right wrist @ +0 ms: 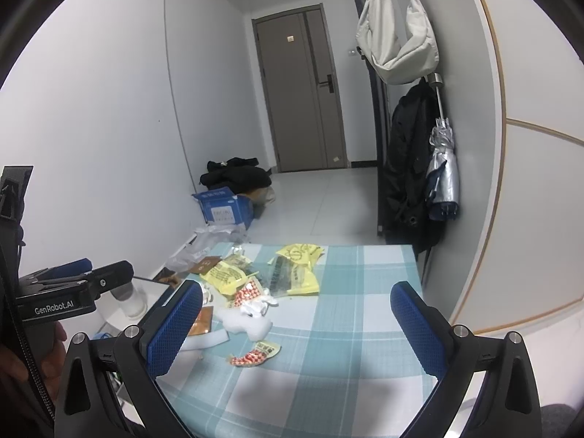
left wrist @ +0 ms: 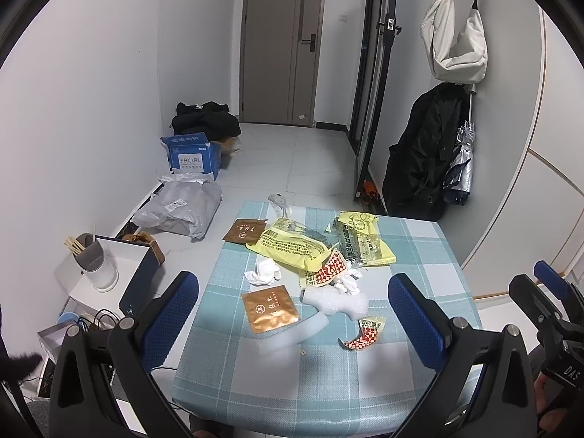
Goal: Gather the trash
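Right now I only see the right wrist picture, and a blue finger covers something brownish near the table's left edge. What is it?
Observer: A copper foil sachet, lying flat on the tablecloth. The left wrist view shows it whole.
Operator: What is that pale cup beyond the table's left edge?
Observer: A grey cup holding wooden chopsticks. In your view the other gripper hides the sticks.
Operator: Is that other gripper holding anything?
Observer: No. The left gripper is open, with nothing between its fingers.
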`<control>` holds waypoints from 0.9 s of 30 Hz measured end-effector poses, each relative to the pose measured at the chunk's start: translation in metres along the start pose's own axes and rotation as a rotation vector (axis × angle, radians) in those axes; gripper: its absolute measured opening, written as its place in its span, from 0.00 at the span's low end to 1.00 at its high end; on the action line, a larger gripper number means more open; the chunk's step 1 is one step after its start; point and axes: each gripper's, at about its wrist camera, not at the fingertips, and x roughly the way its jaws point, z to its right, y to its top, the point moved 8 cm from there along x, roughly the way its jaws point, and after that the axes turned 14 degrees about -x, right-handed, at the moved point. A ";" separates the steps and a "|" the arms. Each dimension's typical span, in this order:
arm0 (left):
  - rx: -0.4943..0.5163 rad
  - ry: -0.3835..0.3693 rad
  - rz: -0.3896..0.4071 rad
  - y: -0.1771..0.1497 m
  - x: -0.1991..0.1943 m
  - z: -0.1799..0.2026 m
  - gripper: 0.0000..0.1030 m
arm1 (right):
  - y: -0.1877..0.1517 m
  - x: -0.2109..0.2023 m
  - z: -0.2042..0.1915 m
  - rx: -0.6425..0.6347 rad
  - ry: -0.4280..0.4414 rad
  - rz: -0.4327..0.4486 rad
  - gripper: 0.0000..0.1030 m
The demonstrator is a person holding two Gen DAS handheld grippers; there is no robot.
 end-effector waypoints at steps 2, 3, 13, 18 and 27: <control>0.001 0.001 0.001 0.000 0.000 0.000 0.99 | 0.000 0.000 0.000 0.002 0.001 0.001 1.00; 0.000 0.000 0.000 0.000 0.000 0.000 0.99 | -0.001 0.000 0.000 0.001 0.002 0.001 1.00; -0.012 -0.012 -0.025 -0.003 0.002 0.000 0.99 | -0.004 0.003 0.000 0.022 0.012 -0.021 1.00; -0.011 -0.013 -0.026 -0.004 0.003 0.000 0.99 | -0.005 0.004 -0.001 0.029 0.025 -0.025 1.00; -0.011 -0.014 -0.034 -0.007 0.003 -0.002 0.99 | -0.005 0.003 0.001 0.041 0.019 -0.022 1.00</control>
